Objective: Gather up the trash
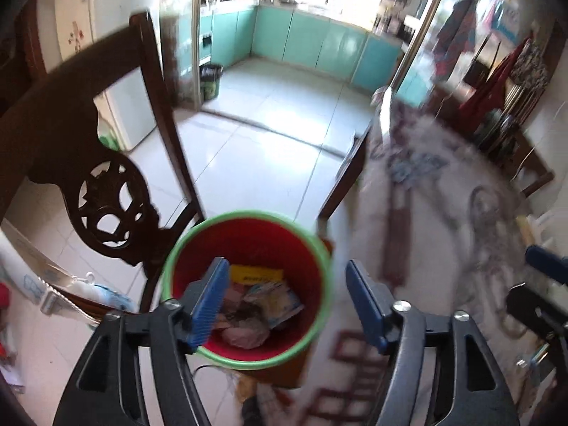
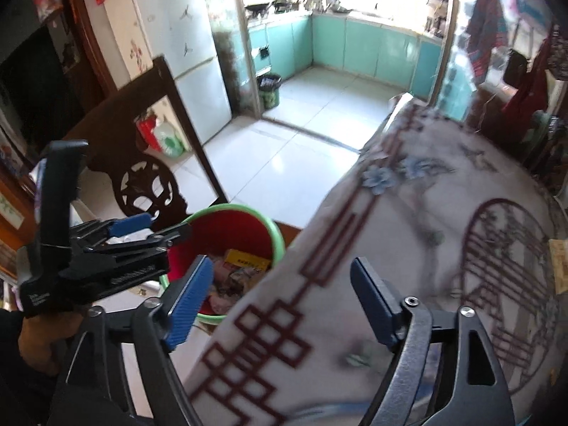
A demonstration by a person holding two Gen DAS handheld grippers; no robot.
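A red bin with a green rim (image 1: 312,245) stands on the floor beside the table; it also shows in the right wrist view (image 2: 273,229). Inside lie crumpled wrappers (image 1: 248,319) and a yellow packet (image 1: 257,273). My left gripper (image 1: 287,301) is open and empty, hovering over the bin's right side. It appears from the side in the right wrist view (image 2: 149,229). My right gripper (image 2: 280,301) is open and empty above the table's left edge. The right gripper's tip shows at the far right of the left wrist view (image 1: 543,269).
A table with a white patterned cloth (image 2: 408,248) fills the right. A dark carved wooden chair (image 1: 103,191) stands left of the bin. A yellowish slip (image 2: 559,266) lies on the table's far right. A white fridge (image 2: 184,53), tiled floor and a teal kitchen lie beyond.
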